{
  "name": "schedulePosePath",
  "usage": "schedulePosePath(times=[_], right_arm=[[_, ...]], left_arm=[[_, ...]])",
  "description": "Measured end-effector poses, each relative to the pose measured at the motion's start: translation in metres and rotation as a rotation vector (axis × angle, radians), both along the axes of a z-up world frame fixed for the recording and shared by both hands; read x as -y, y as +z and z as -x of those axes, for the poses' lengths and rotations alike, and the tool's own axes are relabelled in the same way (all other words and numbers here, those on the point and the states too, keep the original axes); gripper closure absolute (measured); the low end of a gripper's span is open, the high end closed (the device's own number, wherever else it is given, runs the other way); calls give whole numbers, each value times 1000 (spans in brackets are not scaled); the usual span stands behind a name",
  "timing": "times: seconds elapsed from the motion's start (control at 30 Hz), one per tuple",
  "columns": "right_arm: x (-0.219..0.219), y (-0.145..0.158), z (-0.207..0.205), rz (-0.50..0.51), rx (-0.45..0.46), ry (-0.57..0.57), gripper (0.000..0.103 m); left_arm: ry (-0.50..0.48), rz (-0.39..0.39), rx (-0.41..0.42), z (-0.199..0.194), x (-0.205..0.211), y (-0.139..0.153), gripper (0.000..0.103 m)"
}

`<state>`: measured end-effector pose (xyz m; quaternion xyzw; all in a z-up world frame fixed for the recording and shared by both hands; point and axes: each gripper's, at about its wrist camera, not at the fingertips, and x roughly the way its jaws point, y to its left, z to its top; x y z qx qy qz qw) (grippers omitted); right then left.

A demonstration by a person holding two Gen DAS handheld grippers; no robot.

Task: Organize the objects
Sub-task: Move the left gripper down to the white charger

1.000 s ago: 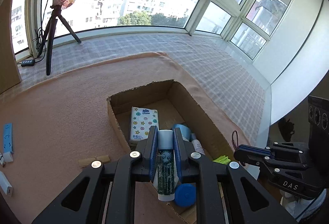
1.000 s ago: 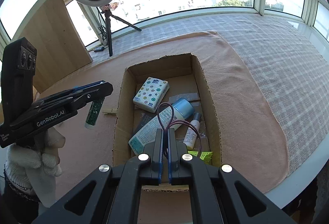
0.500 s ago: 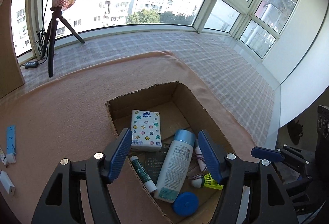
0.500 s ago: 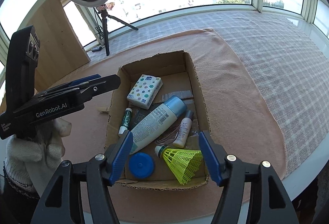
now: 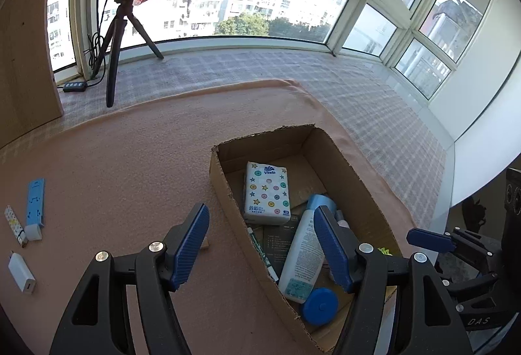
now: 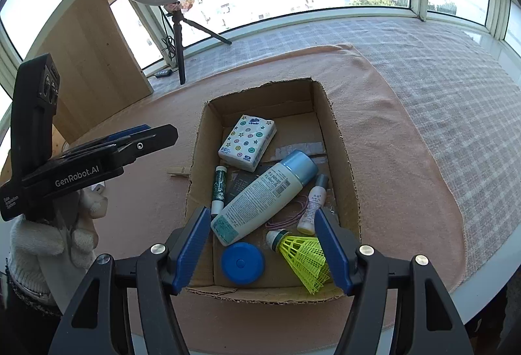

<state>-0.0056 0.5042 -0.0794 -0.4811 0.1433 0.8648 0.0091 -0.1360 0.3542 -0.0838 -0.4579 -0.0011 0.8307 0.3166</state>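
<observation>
while the left wrist view looks down past the left gripper [image 5: 260, 244], its jaws have just swung wide apart with nothing pinched between them, one finger over the peach cloth [image 5: 130, 159] and the other above the cardboard box [image 5: 224, 192]. in the box a tissue pack [image 5: 267, 190] reads "vinda", its long axis running away from the camera; a white lotion bottle [image 5: 301, 257] lies beside it, blue cap toward the far end, with a green tube [image 5: 260, 254] along the left wall and a blue round lid [image 5: 320, 306] nearest. the right gripper [image 5: 429, 239] shows at the right edge, marked "das". in the right wrist view, the right gripper [image 6: 262, 249] has also just opened and holds nothing; the lotion bottle [image 6: 263, 197] lies diagonally, cap up-right, the green tube [image 6: 218, 187] near lengthwise, a small bottle [image 6: 314, 203] cap away, a yellow shuttlecock [image 6: 304, 254] with its cork pointing left. the left gripper [image 6: 156, 135], labelled "genrobot.ai", hangs over the cloth in a gloved hand [image 6: 49, 244].
</observation>
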Motion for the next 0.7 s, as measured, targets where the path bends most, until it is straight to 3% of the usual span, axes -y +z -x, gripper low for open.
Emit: schedulePosePath(times=[0.7], right_arm=[[80, -9, 34, 87, 6, 133, 40]], left_arm=[[237, 78, 70, 21, 156, -39, 33]])
